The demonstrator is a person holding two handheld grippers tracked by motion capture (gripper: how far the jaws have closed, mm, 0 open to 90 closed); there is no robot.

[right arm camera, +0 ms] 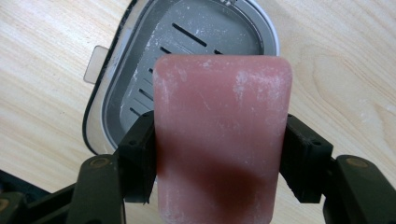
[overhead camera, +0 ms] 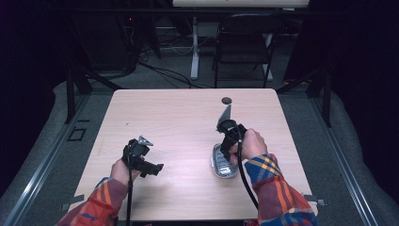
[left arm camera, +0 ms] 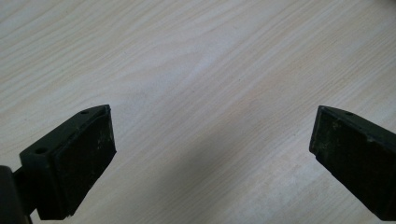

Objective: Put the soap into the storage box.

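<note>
Looking down from the high view, the right claw (overhead camera: 225,141) hangs over a grey soap dish (overhead camera: 221,165) that lies toward the table's (overhead camera: 179,113) right edge, nearer the person's side than the far edge. The dish's long axis runs roughly from the near edge toward the far edge. The left claw (overhead camera: 153,168) is well apart from it, over bare wood near the left edge, so the right hand is plainly the nearer one for whatever happens at the dish.

From the left gripper view, the left claw (left arm camera: 212,149) stands wide open with nothing between its pads, only pale wood grain beneath.

From the right gripper view, the right claw (right arm camera: 219,158) is clamped on a pink bar of soap (right arm camera: 222,135), one pad on each long side. The soap's long axis points along the claw toward the soap dish (right arm camera: 116,93), whose slotted grey floor shows just beyond and partly under the bar's far end. Whether soap and dish touch cannot be told. The likely next move, lowering or lifting, turns on keeping the bar lined up with the dish's length.
</note>
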